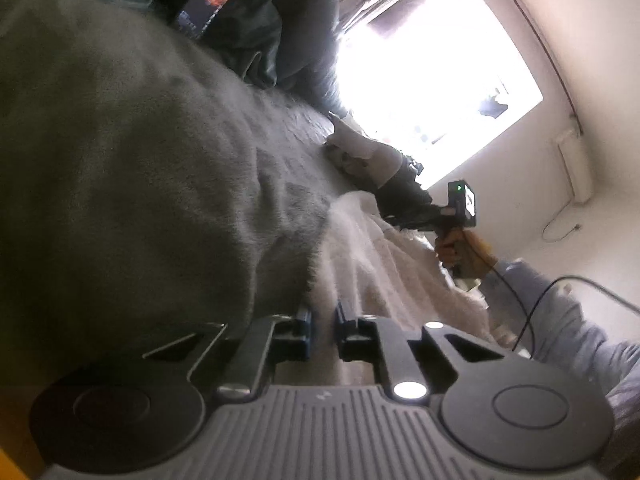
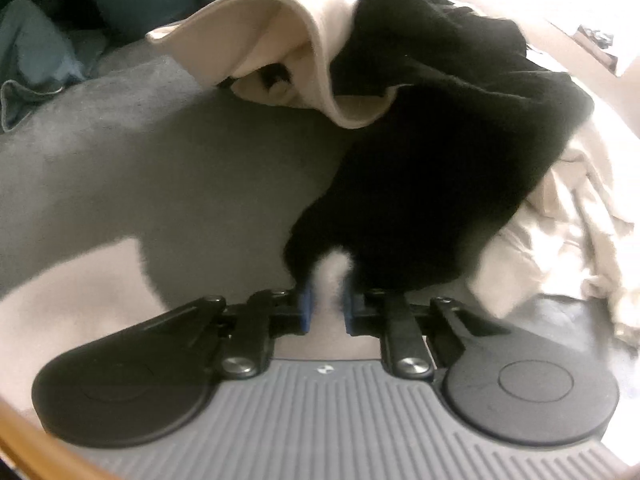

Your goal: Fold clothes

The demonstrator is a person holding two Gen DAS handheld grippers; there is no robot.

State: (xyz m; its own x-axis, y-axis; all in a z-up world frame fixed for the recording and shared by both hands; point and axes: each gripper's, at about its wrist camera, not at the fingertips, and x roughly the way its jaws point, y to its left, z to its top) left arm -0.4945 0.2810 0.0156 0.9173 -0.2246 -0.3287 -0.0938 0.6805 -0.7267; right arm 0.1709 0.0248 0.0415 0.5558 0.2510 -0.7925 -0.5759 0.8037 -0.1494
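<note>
Both tools have a piece of the same pale garment, as far as I can judge. The left gripper (image 1: 323, 330) has its 2 fingers drawn close on a fold of cream fleece cloth (image 1: 360, 256) that runs straight ahead of its tips, over a grey blanket (image 1: 140, 152) spread to its left. Far ahead of it the right gripper (image 1: 400, 196) shows from outside, a hand (image 1: 460, 250) round its handle, its nose buried in cloth.

From the right gripper (image 2: 326, 306) itself, the blue pads are pinched on a white tuft (image 2: 334, 276) between them. A black garment (image 2: 420, 152) lies just ahead of the tips, with a cream collar or hem (image 2: 304, 24) curled open beyond it and dark teal clothes (image 2: 48, 48) heaped far ahead on the left.

Holding 2 spaced points on 1 edge looks meant to stretch the cloth taut, so it can be lifted or laid flat. Whether this is spreading out or bringing a fold over, I cannot tell.
</note>
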